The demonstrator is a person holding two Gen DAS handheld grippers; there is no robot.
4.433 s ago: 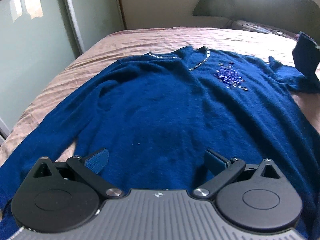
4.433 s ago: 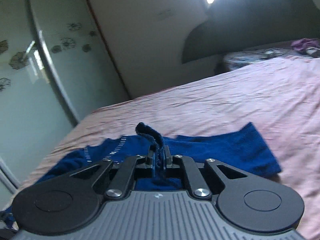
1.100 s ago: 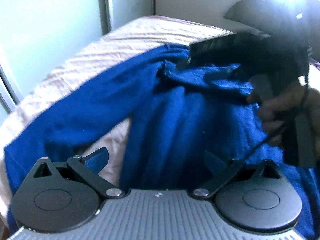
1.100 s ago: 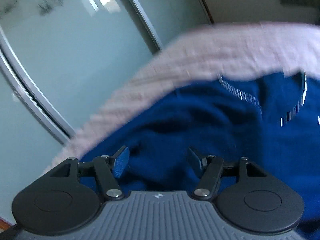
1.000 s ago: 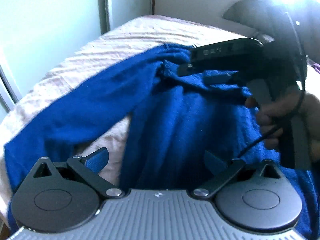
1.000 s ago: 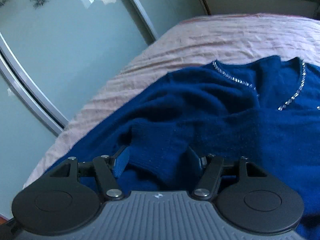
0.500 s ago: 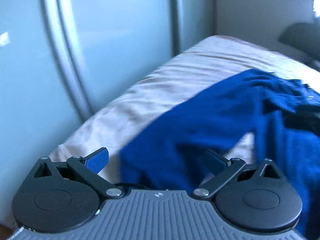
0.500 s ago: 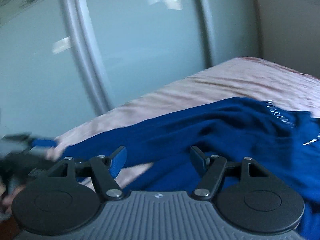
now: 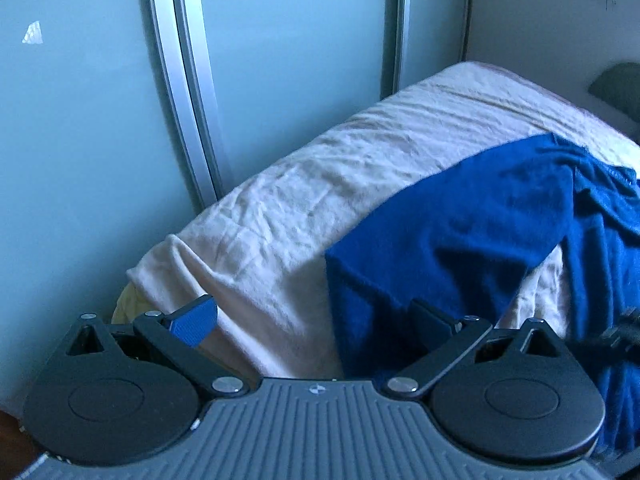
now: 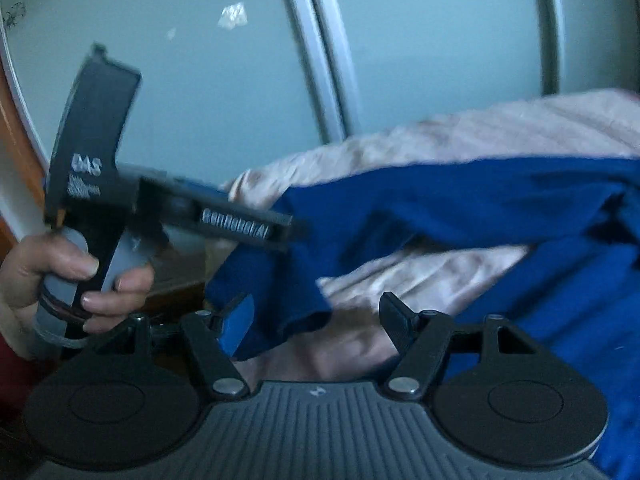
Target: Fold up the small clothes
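A blue sweater [image 9: 460, 240] lies on the pale pink bed sheet [image 9: 320, 184]; its long sleeve reaches to the bed's corner and the cuff end hangs over the edge. My left gripper [image 9: 312, 320] is open, with the sleeve end at its right finger. In the right wrist view the left gripper [image 10: 288, 228] reaches the sleeve [image 10: 400, 208] from the left. My right gripper [image 10: 316, 316] is open, and the hanging cuff [image 10: 296, 300] sits between its fingers.
Frosted glass sliding wardrobe doors with metal frames [image 9: 180, 80] stand close beside the bed. The bed corner [image 9: 160, 256] drops off at the left. A dark headboard [image 9: 616, 84] shows at the far right.
Both grippers have swung left from the sweater's body to the end of its left sleeve at the bed corner. The right gripper earlier let go of the other sleeve.
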